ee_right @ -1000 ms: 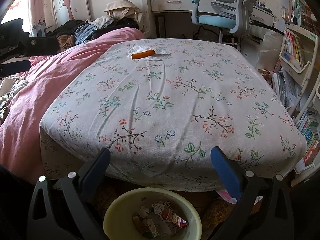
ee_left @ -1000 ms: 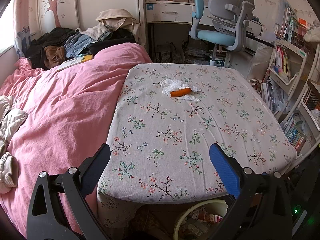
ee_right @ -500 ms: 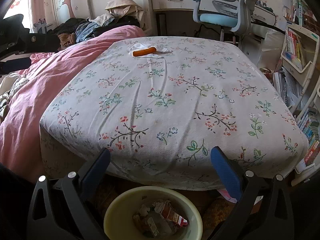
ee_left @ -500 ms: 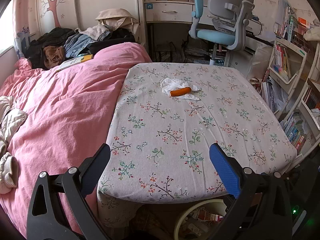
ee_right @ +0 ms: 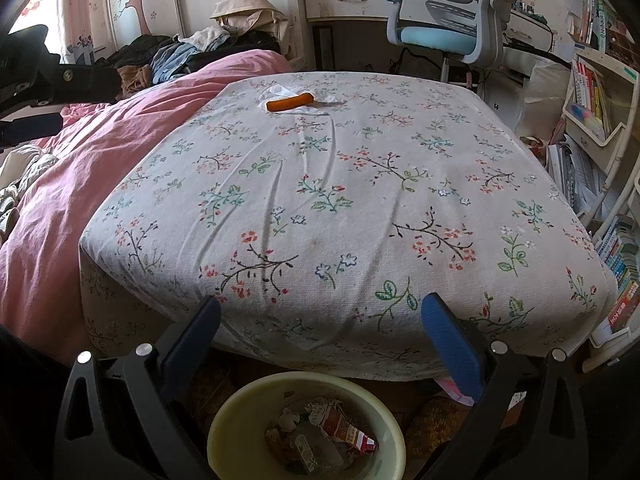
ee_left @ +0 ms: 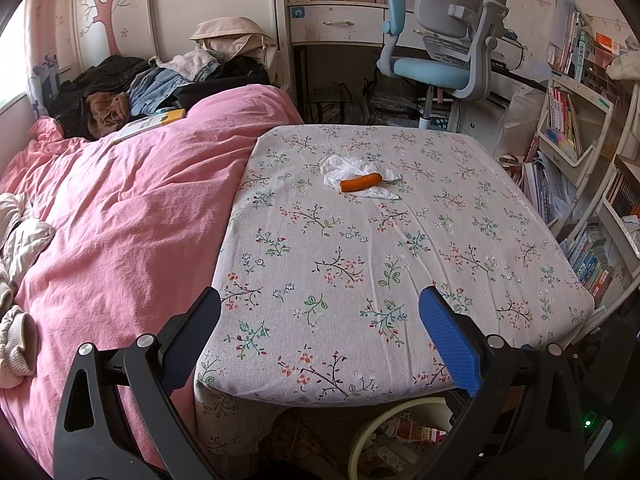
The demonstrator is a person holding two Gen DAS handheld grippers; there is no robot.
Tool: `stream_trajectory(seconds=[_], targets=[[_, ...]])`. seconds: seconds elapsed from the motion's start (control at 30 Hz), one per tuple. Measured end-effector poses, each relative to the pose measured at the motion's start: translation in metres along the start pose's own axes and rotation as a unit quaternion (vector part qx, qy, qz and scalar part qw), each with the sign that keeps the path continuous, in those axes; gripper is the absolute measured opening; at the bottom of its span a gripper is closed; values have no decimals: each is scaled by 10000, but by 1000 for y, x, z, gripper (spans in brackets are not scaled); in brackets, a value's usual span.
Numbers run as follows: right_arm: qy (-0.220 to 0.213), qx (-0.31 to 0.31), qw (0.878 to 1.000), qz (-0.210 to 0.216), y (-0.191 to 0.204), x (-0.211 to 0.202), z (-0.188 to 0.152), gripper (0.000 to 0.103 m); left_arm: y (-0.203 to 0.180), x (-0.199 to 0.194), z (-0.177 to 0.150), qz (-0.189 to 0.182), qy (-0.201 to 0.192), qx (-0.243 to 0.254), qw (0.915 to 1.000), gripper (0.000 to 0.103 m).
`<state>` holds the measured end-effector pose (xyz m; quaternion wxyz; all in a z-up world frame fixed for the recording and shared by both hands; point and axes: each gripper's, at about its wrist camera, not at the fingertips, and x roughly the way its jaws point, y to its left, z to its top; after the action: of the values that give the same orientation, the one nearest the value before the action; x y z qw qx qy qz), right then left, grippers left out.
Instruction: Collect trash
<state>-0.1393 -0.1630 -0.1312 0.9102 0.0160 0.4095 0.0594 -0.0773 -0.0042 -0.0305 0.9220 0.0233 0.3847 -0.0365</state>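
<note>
both my left gripper and right gripper are spread, empty. the smooth orange sausage-shaped piece could roll off its crumpled white tissue if i pinch it off-centre.

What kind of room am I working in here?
Most likely a child's bedroom: a bed with a pink duvet, a desk with a blue swivel chair, and bookshelves beside the floral-covered table.

Pink duvet, desk chair, bookshelves.
</note>
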Motion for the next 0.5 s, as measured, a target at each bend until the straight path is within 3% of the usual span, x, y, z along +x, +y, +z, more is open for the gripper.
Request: stream_trajectory(seconds=[0.5], targets=[[0,-6,10000,1,1,1,-1,97,0,1,-1,-2,3,15,10000,96]])
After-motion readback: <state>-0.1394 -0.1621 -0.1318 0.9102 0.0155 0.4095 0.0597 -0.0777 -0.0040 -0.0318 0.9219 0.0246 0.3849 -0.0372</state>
